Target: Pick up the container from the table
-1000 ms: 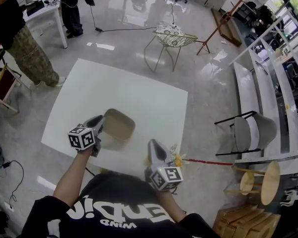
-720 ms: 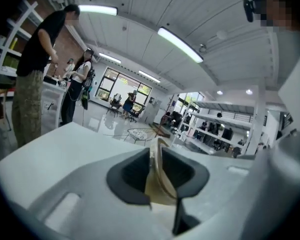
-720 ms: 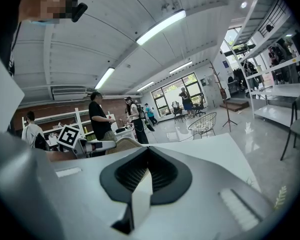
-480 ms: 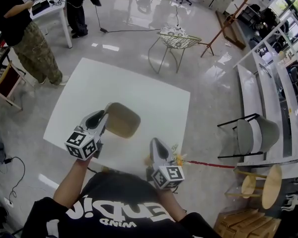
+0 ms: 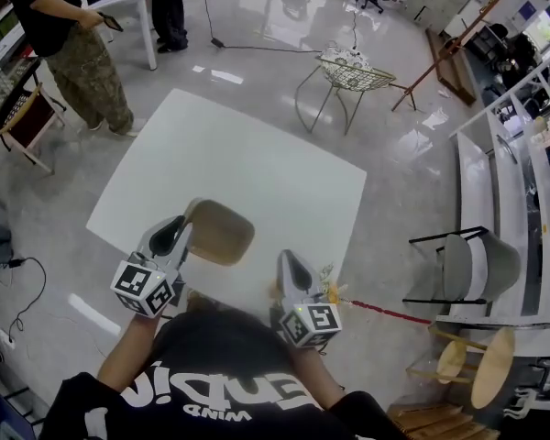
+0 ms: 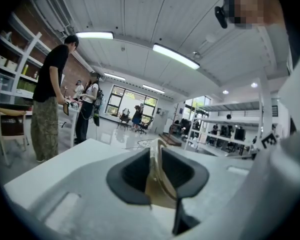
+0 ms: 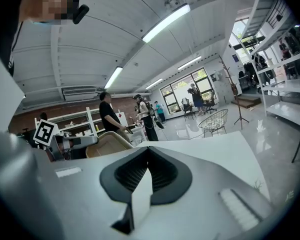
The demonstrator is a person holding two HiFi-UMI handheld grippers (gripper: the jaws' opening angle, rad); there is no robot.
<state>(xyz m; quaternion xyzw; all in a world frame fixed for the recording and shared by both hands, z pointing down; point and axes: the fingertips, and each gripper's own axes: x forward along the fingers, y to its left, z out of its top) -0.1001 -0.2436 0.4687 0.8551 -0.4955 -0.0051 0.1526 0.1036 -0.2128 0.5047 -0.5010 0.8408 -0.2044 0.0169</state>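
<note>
Left claw: my left gripper (image 5: 185,233) is clamped on the thin tan wall of the container (image 5: 222,232); in the left gripper view the rim stands edge-on between the black pads (image 6: 132,171), pinched tight
Grip quality: it's a bite on one wall only, with the whole body hanging out past the jaws, so I'd call this a hold that can pivot if I swing it
Container: over the near left part of the white table (image 5: 257,145), just ahead of the left jaws; from the head view it reads as clear of the tabletop and a bit tilted, though I can't see the gap itself
Right claw: right gripper (image 5: 285,266) has its jaws together with nothing in them, parked at the table's near edge, well apart from the container
Cross-check: the right gripper view catches the tan container (image 7: 107,145) off to its left, held up beside the marker cube
Doing it well: I'd lift straight and slow, hold the wrist level so the wall doesn't slide through the pads, and leave the squeeze as it is, since more could buckle that thin rim
Watch for: the body sagging or twisting about the pinch point
</note>
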